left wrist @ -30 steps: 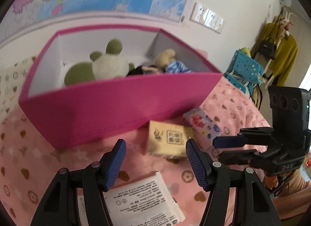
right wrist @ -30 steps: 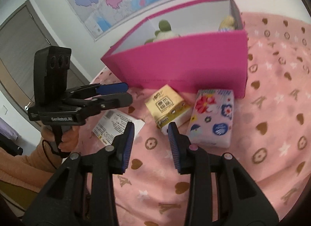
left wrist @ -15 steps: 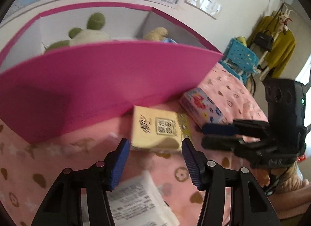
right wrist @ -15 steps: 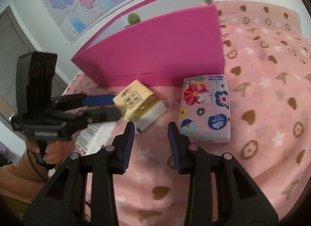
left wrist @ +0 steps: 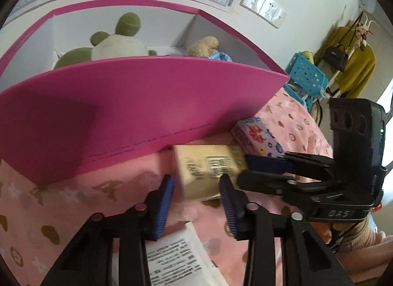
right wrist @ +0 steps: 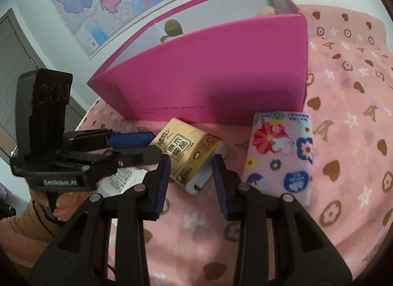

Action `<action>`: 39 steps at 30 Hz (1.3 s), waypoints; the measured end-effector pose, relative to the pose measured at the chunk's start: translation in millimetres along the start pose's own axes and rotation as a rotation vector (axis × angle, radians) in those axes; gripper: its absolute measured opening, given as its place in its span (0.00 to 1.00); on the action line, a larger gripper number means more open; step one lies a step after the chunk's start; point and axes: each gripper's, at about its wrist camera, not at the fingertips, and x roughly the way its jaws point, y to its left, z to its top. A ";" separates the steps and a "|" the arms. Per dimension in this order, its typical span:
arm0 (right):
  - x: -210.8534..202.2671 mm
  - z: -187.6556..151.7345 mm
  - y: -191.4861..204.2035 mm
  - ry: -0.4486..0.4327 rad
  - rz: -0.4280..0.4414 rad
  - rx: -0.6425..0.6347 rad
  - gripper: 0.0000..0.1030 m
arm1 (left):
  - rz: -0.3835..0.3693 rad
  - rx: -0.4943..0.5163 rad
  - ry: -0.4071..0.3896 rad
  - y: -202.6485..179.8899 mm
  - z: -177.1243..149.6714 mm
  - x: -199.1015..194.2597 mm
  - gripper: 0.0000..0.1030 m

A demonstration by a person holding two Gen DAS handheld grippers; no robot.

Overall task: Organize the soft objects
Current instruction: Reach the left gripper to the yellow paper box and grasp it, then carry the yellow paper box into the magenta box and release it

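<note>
The yellow tissue pack [right wrist: 188, 152] carries large Chinese characters, "原木纯品". Left of that pack, the left claw [right wrist: 137, 144] bears a label, "GenRobot.AI", slightly blurred. In the left wrist view the right claw [left wrist: 261, 170] shows "DAS". The pink box [right wrist: 216, 74] behind the pack has a printed line too small to read, as has the white packet [left wrist: 176, 259].

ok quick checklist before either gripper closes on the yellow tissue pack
1. Left gripper open: ok.
2. Right gripper open: ok.
3. Yellow tissue pack between one gripper's fingers only: not ok, both straddle it.
4. Floral tissue pack outside both grippers' fingers: ok.
5. Room in pink box: cannot tell, green plush and tan plush already inside.
6. White packet out of the way: ok.
</note>
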 end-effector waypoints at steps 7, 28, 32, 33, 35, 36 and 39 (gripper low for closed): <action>-8.0 0.9 2.6 -0.013 0.019 -0.003 0.37 | 0.006 0.008 -0.009 -8.7 -2.8 -8.1 0.35; -51.7 6.3 38.0 -0.106 0.052 -0.113 0.37 | 0.018 0.025 -0.135 -31.2 -3.5 -60.8 0.35; -56.5 9.7 42.8 -0.120 0.057 -0.130 0.37 | 0.023 0.036 -0.162 -33.5 -2.8 -71.1 0.35; -57.2 9.8 43.6 -0.121 0.059 -0.133 0.37 | 0.026 0.038 -0.165 -36.2 -1.5 -71.8 0.35; -58.4 11.5 46.2 -0.126 0.058 -0.141 0.37 | 0.032 0.044 -0.176 -38.0 -1.0 -76.0 0.35; -59.0 12.2 47.4 -0.127 0.059 -0.143 0.37 | 0.033 0.044 -0.180 -38.1 -1.0 -77.5 0.35; -61.2 15.0 50.3 -0.135 0.063 -0.153 0.37 | 0.032 0.049 -0.192 -38.6 -1.0 -82.5 0.36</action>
